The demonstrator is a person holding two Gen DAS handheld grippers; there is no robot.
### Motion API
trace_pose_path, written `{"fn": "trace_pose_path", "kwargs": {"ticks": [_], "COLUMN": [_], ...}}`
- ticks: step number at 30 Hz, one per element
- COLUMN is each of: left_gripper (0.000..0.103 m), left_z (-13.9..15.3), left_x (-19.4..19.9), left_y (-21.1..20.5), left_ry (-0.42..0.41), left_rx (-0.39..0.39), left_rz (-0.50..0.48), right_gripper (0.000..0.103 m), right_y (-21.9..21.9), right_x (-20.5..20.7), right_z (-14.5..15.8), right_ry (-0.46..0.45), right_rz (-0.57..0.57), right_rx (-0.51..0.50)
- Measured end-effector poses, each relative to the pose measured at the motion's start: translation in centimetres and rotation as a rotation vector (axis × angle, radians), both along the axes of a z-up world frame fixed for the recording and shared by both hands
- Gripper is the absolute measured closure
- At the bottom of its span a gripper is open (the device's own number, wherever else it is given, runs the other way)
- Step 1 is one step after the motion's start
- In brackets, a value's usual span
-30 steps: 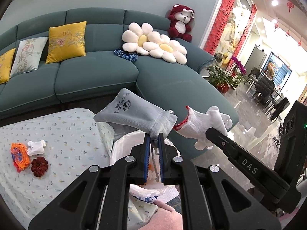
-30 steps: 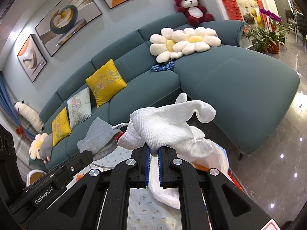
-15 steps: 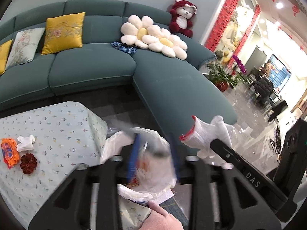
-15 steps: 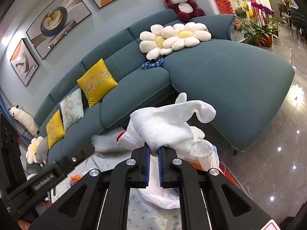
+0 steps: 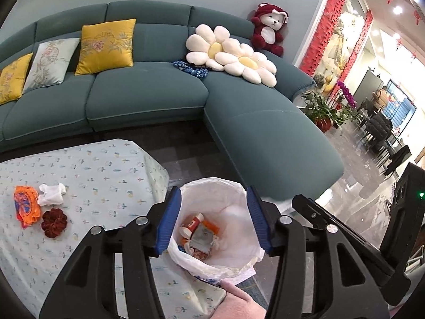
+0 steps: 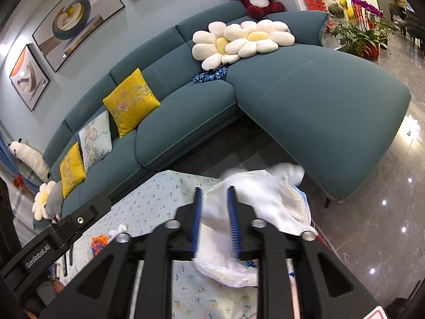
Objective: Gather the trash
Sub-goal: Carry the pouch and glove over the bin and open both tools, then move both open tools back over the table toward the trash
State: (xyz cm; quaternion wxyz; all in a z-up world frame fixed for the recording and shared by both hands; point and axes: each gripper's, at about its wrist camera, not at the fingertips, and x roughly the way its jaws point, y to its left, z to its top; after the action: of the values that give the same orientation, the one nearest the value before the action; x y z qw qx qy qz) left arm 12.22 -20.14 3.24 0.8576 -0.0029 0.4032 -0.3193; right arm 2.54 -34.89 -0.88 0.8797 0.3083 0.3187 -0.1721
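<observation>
The trash bin (image 5: pixel 220 228), lined with a white bag (image 6: pixel 263 202), stands at the corner of the cloth-covered bench (image 5: pixel 87 175) and holds wrappers and scraps. The left hand-held gripper (image 5: pixel 215 220) hangs above its mouth; its jaws have just been opening and stand spread, nothing between them. The right hand-held gripper (image 6: pixel 215 222) has also just been opening, its jaws parted, a blurred white glove (image 6: pixel 289 171) beyond them over the bag. An orange wrapper (image 5: pixel 25 208), a white wad (image 5: pixel 51 194) and a dark red flower (image 5: pixel 54 222) lie on the bench.
</observation>
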Motion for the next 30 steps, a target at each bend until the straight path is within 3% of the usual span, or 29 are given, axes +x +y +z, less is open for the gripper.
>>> {"fn": "trace_pose_path", "kwargs": {"ticks": [8,30], "left_gripper": [0.053,0.047], "left_z": [-0.1,-2.2], "left_x": [0.5,3.1], "left_y": [2.0,14.4], "left_ry": [0.012,0.059], "left_rx": [-0.006,-0.020], "left_rz": [0.036,0.251], "right_gripper": [0.062,0.061], "right_y": [1.5,12.0], "right_x": [0.5,4.9], "right_z": [0.8,1.2], "right_ry": [-0.005,0.031], "right_rz": [0.022,0.208], "right_rx": [-0.019,-0.051]}}
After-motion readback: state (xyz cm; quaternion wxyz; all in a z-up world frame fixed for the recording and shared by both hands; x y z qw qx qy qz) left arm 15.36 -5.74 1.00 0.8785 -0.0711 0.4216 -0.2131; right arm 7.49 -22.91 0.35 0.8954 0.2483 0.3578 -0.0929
